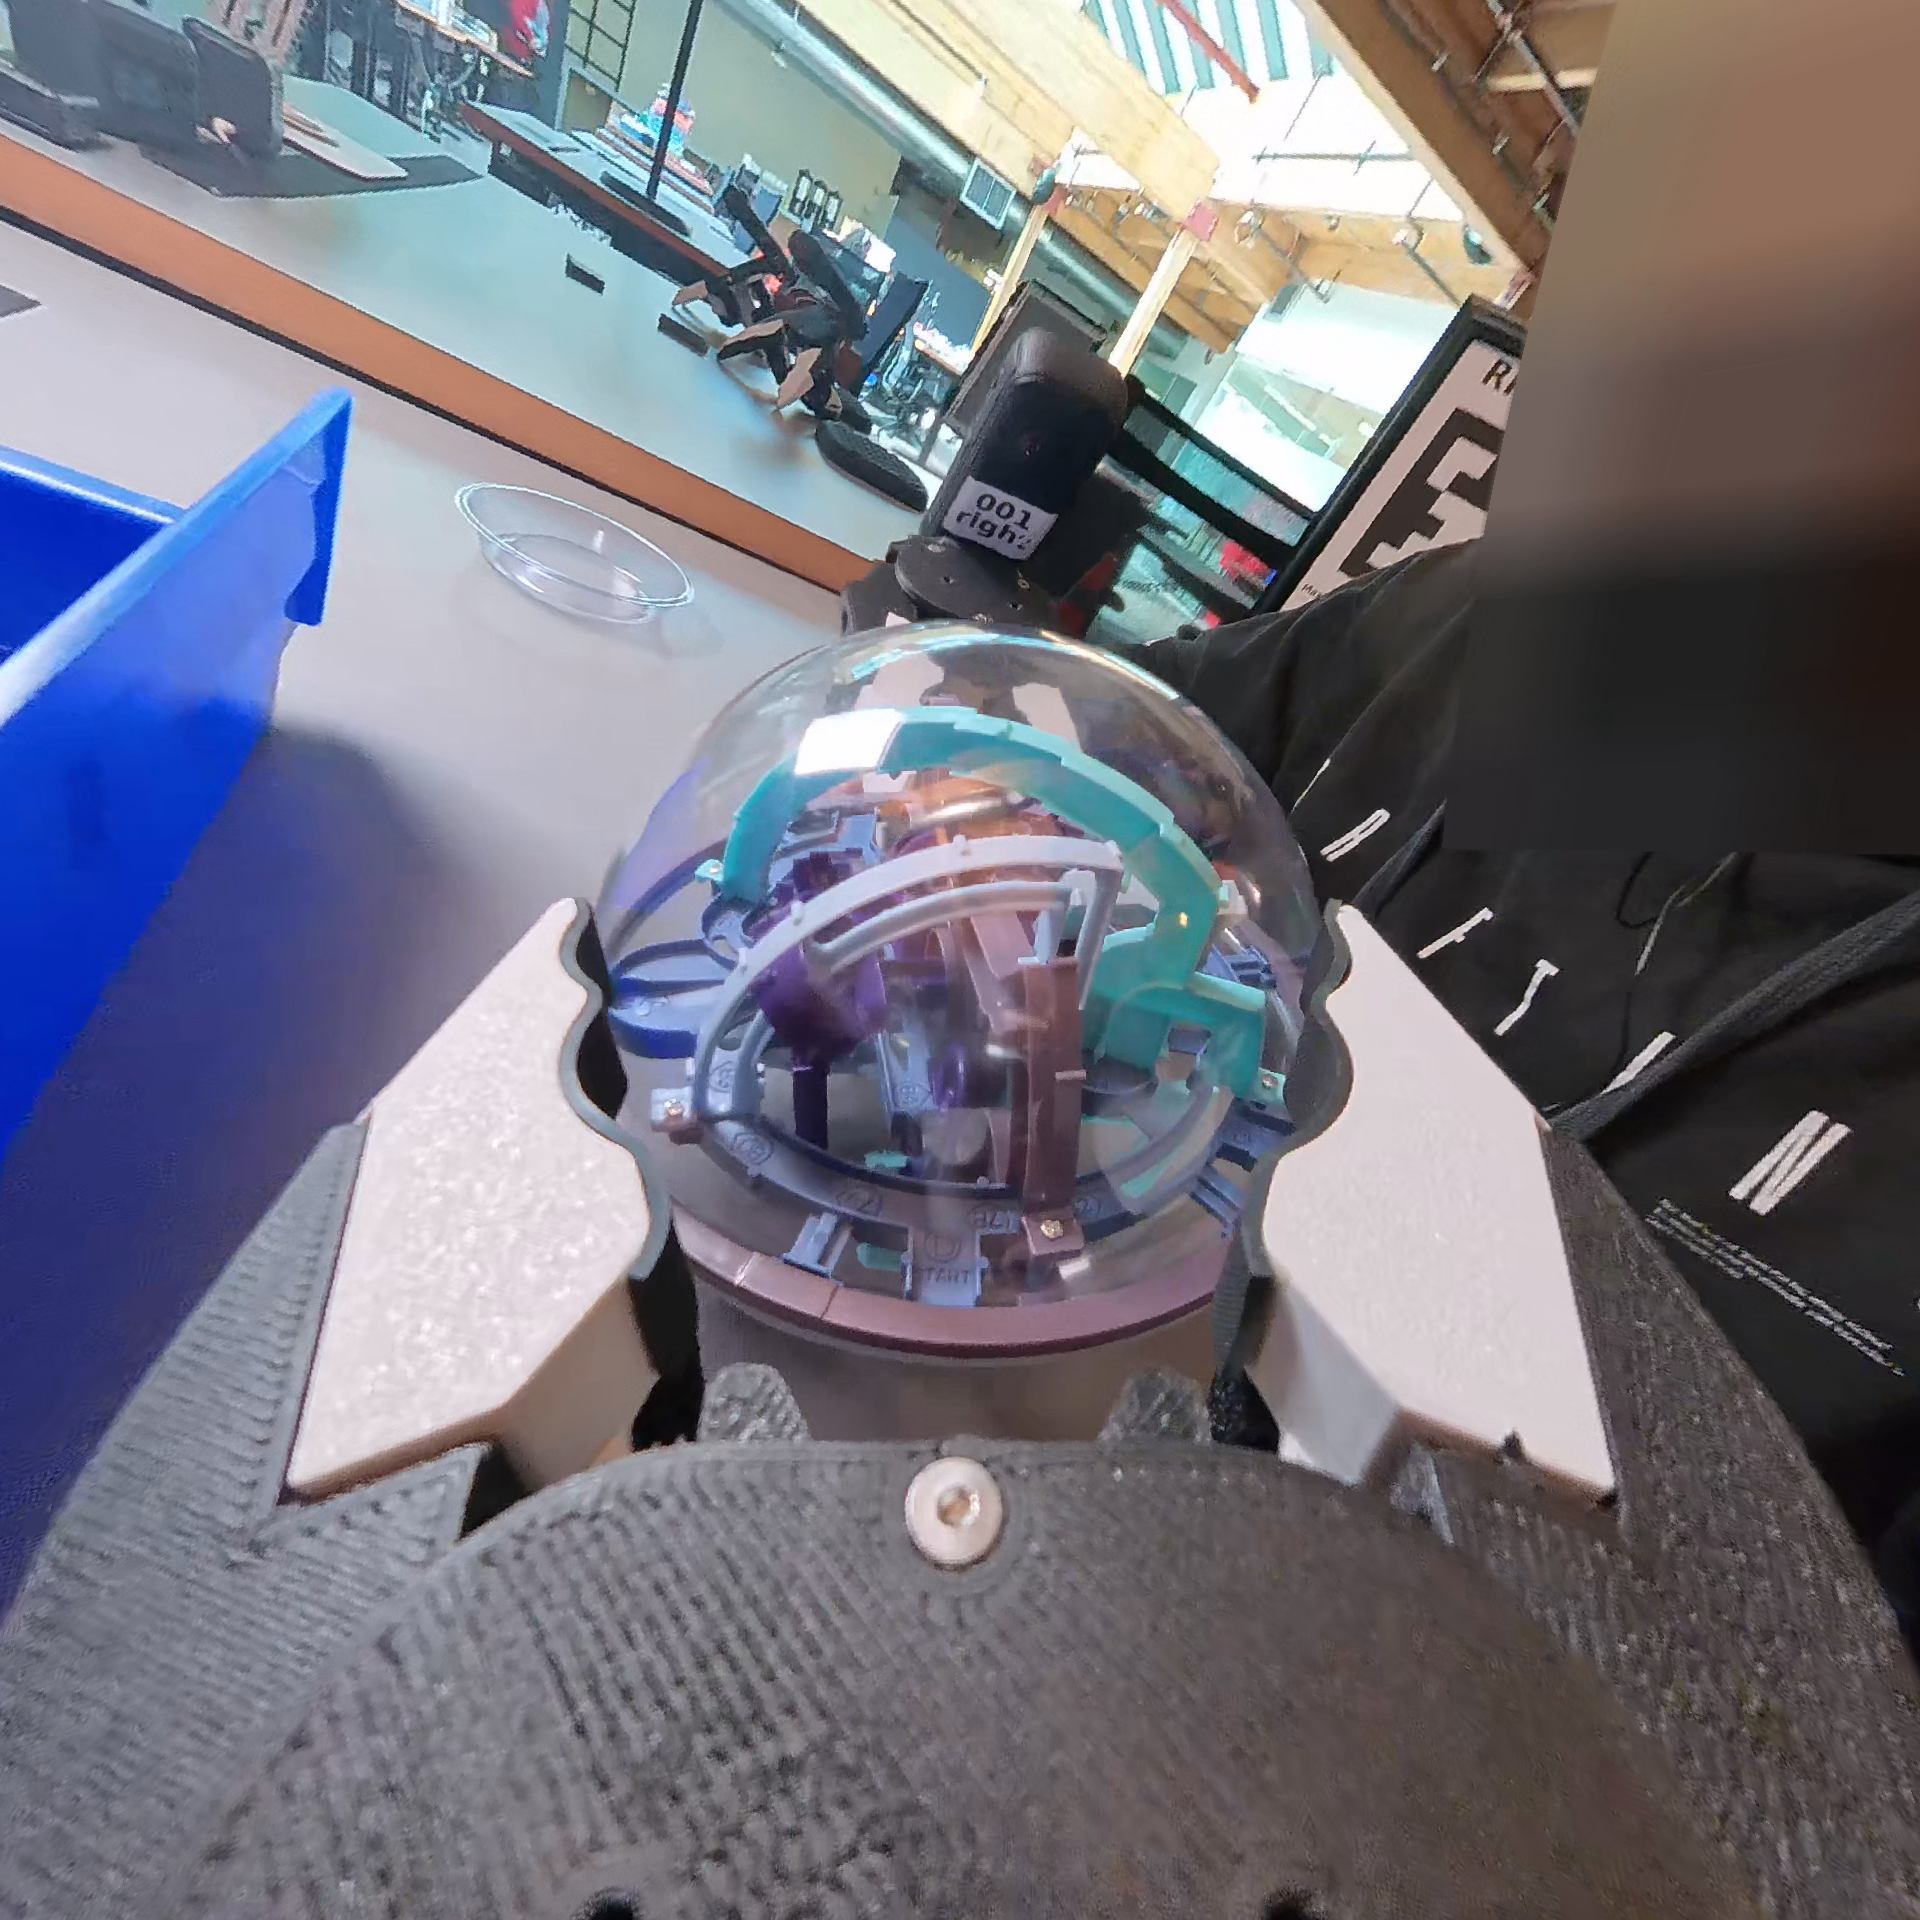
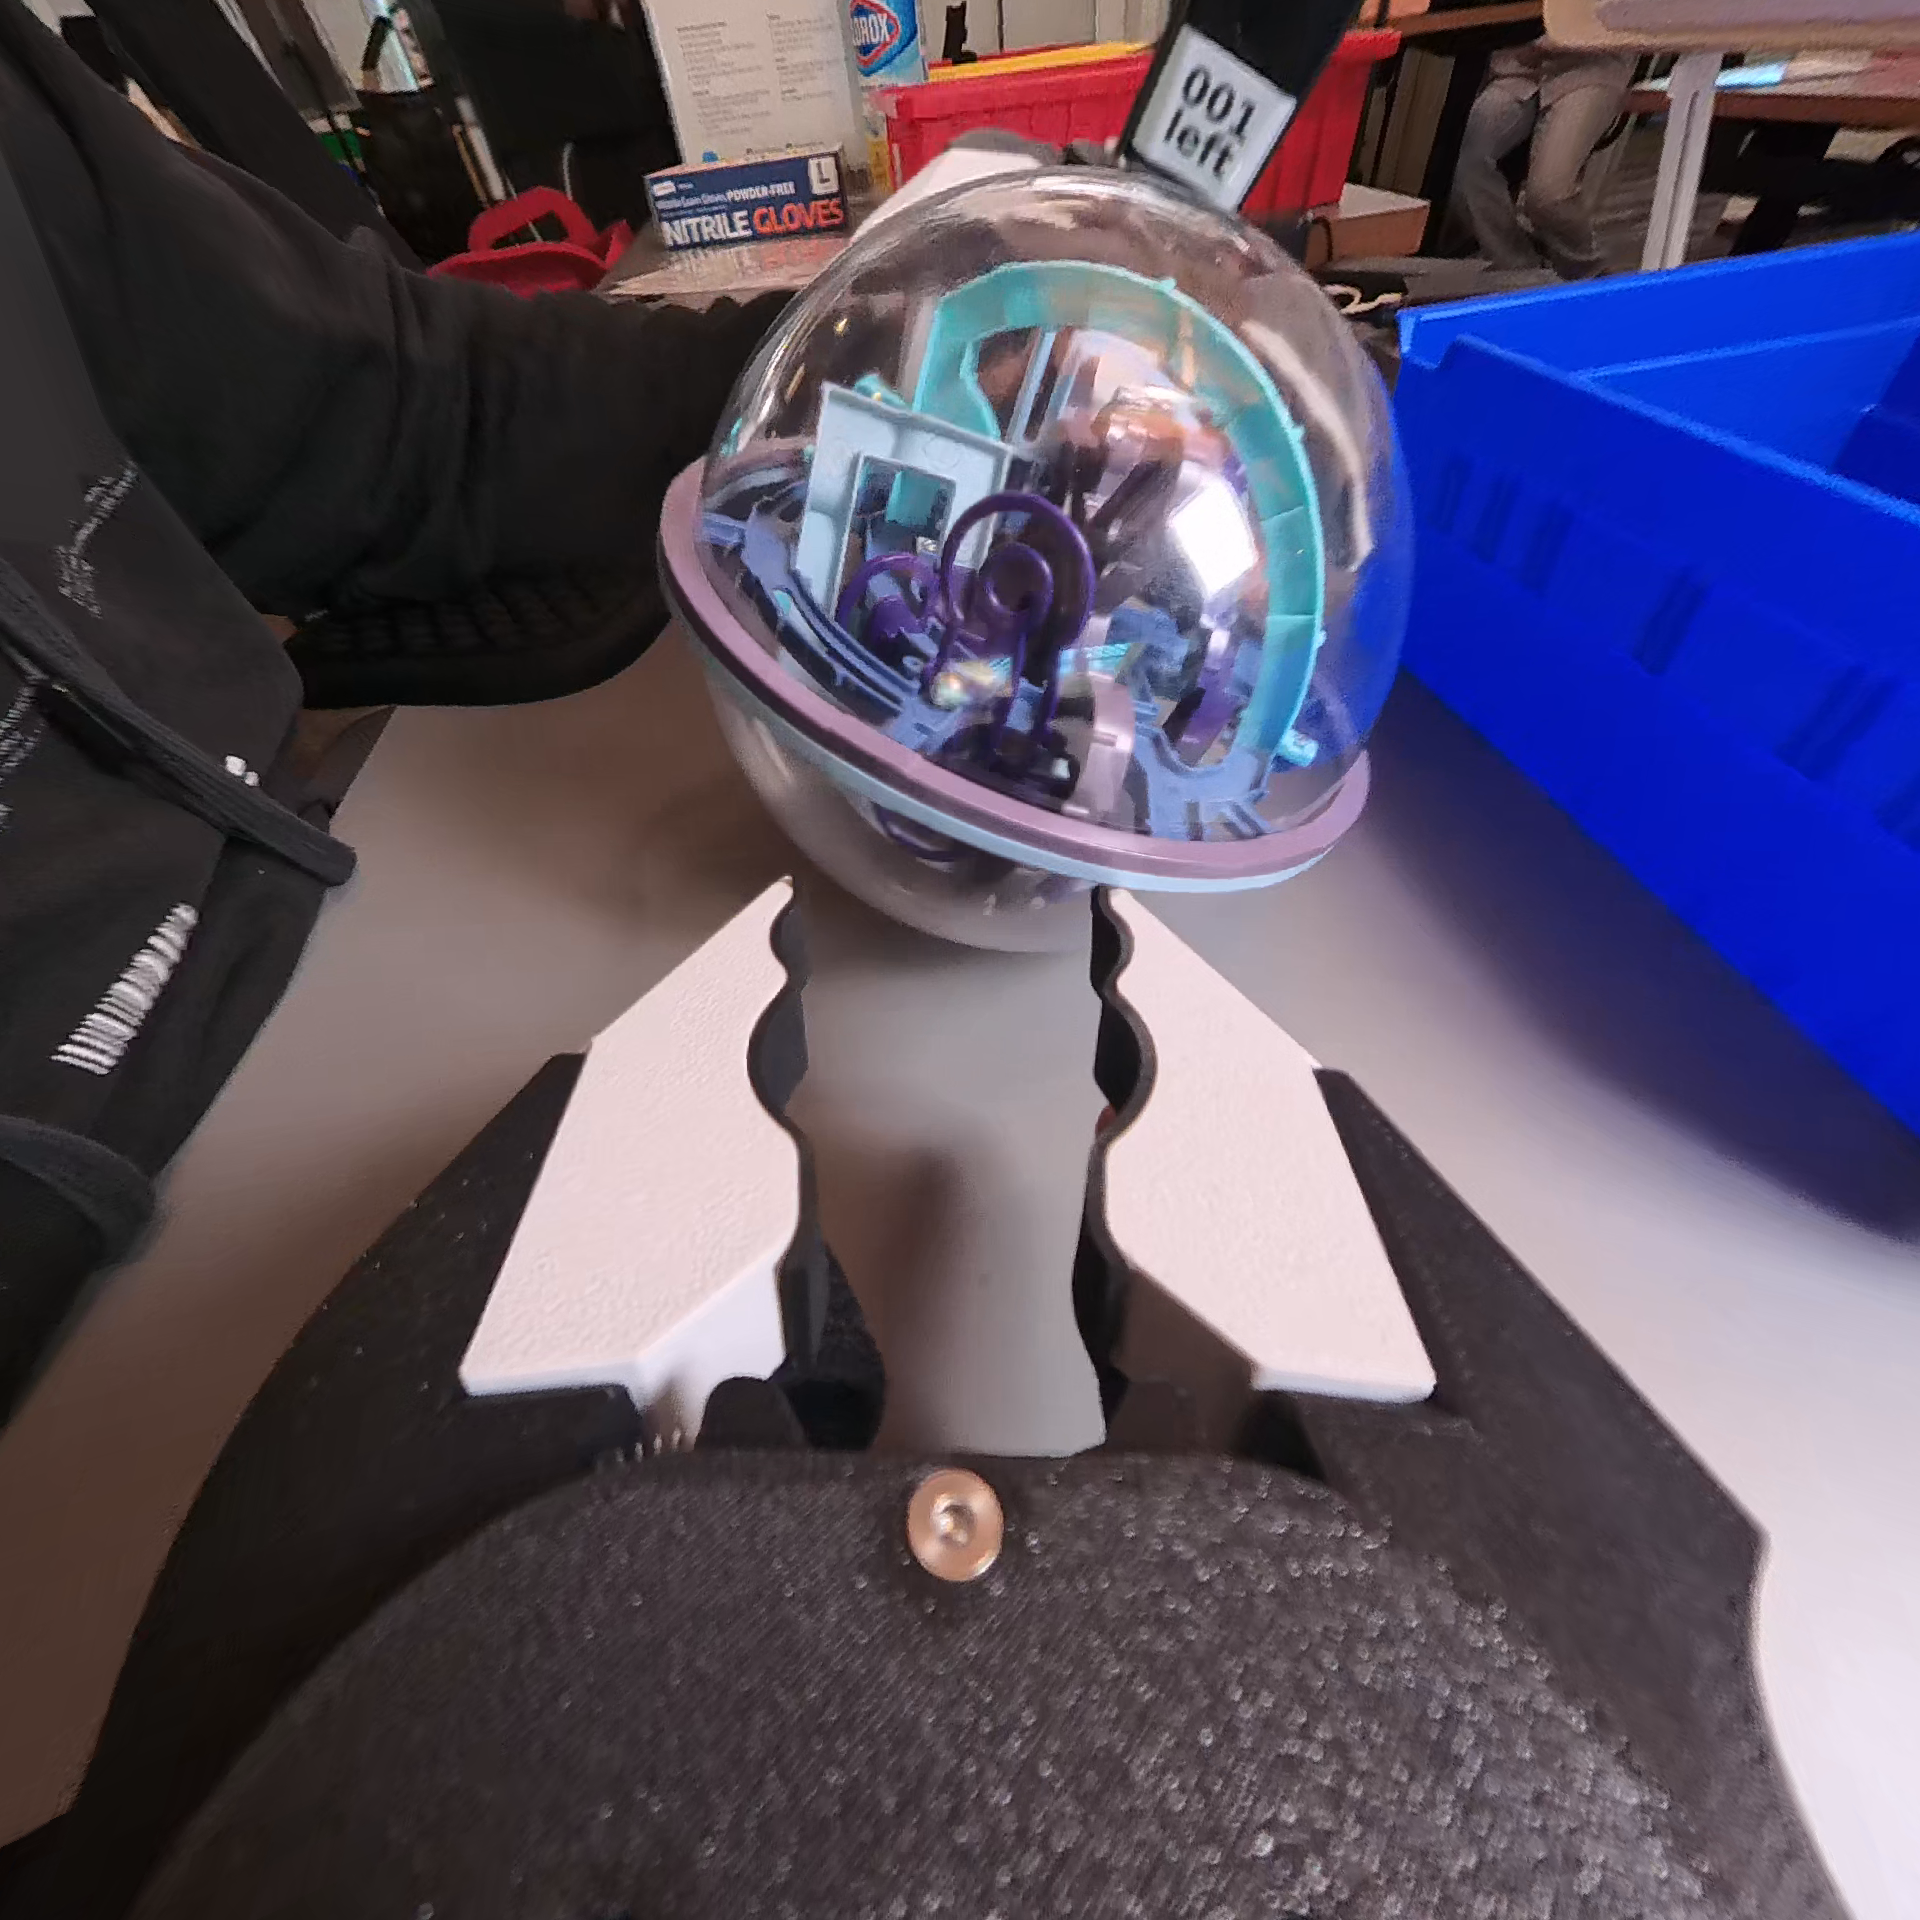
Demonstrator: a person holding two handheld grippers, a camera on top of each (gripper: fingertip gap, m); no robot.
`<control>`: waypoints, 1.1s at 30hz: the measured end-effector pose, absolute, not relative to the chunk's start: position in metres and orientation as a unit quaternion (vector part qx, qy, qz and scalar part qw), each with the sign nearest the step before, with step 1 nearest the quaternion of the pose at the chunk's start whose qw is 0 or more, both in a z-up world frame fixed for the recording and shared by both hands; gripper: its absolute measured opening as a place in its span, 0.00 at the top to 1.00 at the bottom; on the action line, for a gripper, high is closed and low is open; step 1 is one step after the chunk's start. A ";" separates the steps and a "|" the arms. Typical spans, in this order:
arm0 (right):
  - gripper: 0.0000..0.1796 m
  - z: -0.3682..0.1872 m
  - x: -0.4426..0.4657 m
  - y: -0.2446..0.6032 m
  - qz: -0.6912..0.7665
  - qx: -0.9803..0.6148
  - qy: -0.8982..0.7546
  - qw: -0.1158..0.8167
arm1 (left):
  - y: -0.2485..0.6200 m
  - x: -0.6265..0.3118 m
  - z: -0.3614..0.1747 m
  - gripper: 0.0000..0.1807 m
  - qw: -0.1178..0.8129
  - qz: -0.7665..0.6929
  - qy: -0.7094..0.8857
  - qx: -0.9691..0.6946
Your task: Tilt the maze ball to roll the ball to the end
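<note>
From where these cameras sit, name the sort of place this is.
Probably a workshop or lab in an open-plan workspace: long worktables under exposed timber ceiling beams, a blue parts bin, and a glove box.

Beside you on the worktop (image 1: pixel 436 665) sits a blue bin (image 1: pixel 135 727), with a clear plastic dish (image 1: pixel 574 553) lying farther back.
</note>
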State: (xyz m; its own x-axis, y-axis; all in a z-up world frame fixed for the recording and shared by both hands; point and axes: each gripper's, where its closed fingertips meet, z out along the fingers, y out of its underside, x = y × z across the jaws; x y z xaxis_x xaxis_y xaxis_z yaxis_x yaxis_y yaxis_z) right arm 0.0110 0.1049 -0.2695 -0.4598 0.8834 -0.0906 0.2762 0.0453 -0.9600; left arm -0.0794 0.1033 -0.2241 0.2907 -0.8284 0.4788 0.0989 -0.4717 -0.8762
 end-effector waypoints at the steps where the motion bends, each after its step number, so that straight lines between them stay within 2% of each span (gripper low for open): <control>1: 0.69 -0.268 0.009 0.108 0.531 -0.436 -0.663 0.296 | 0.103 -0.080 -0.225 0.28 0.435 -0.537 0.268 -0.672; 4: 0.65 -0.265 0.003 0.122 0.492 -0.432 -0.666 0.358 | 0.102 -0.082 -0.228 0.28 0.429 -0.553 0.263 -0.664; 6: 0.67 -0.258 0.002 0.127 0.457 -0.400 -0.677 0.416 | 0.103 -0.083 -0.231 0.28 0.425 -0.560 0.258 -0.663; 10: 0.78 -0.243 0.006 0.127 0.433 -0.354 -0.683 0.470 | 0.103 -0.084 -0.231 0.28 0.426 -0.566 0.256 -0.658; 14: 0.78 -0.234 0.009 0.130 0.413 -0.332 -0.693 0.489 | 0.102 -0.084 -0.231 0.28 0.427 -0.569 0.258 -0.653; 18: 0.82 -0.236 0.008 0.115 0.388 -0.286 -0.730 0.484 | 0.103 -0.083 -0.232 0.28 0.421 -0.579 0.255 -0.650; 19: 0.85 -0.236 0.007 0.113 0.381 -0.280 -0.736 0.484 | 0.104 -0.083 -0.232 0.28 0.420 -0.583 0.253 -0.647; 20: 0.93 -0.235 0.007 0.113 0.376 -0.279 -0.738 0.486 | 0.104 -0.083 -0.231 0.28 0.419 -0.589 0.252 -0.643; 25: 0.94 -0.235 0.009 0.109 0.364 -0.278 -0.752 0.475 | 0.102 -0.085 -0.229 0.29 0.426 -0.591 0.248 -0.638; 28: 0.95 -0.227 0.009 0.108 0.380 -0.305 -0.744 0.458 | 0.108 -0.097 -0.221 0.35 0.456 -0.566 0.233 -0.646; 33: 0.97 -0.217 0.011 0.105 0.390 -0.324 -0.741 0.440 | 0.098 -0.105 -0.199 0.32 0.517 -0.465 0.253 -0.673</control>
State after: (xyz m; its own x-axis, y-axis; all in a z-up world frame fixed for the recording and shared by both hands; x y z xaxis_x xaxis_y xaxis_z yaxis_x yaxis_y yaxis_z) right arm 0.0109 0.1045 -0.2173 -0.4022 0.8241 0.3989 0.1372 0.4850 -0.8637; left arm -0.1046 0.0983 -0.1989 0.4386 -0.8214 0.3645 0.1404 -0.3380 -0.9306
